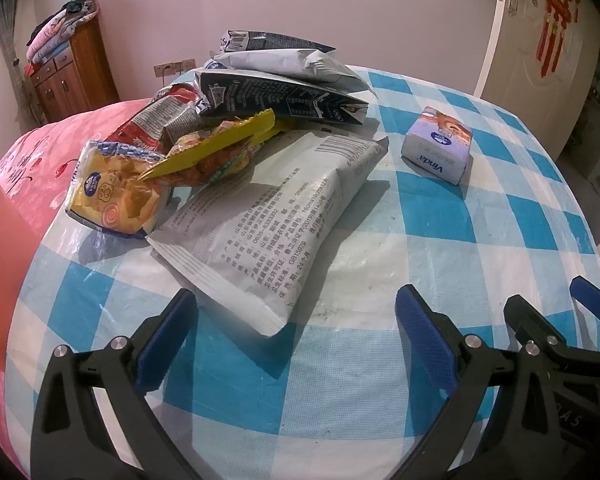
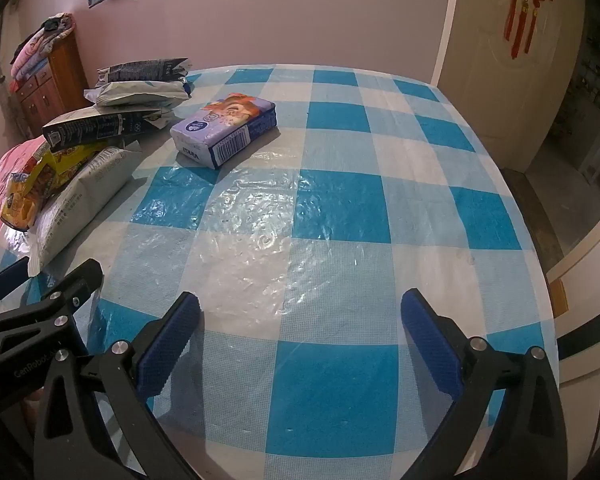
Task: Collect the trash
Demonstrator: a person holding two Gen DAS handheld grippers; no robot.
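Pink walls, a wooden cabinet point(image 1: 74, 74) and a white door point(image 2: 496, 60) surround a table point(image 2: 340, 216) covered with a blue-and-white checked cloth under clear plastic. Left gripper point(image 1: 296, 344) hovers low over the near edge of the table, fingers level and pointed at the wrapper pile; its jaws are spread wide with nothing between them. Right gripper point(image 2: 300, 344) hovers beside it over bare cloth, likewise spread wide and holding nothing; its fingers also appear at the right edge of the left wrist view. Trash lies grouped on the left side of the table. Count: one large white printed packet point(image 1: 276, 220) nearest the left gripper; one yellow tissue wrapper point(image 1: 116, 196) touching the packet's left edge; one yellow-and-red snack wrapper point(image 1: 220, 148) on top of it; one red wrapper point(image 1: 156, 120) behind; two dark printed bags point(image 1: 284, 100) with one pale bag point(image 1: 288, 62) stacked between them. One purple Vinda tissue pack point(image 2: 228, 130) sits apart, to the right of the pile.
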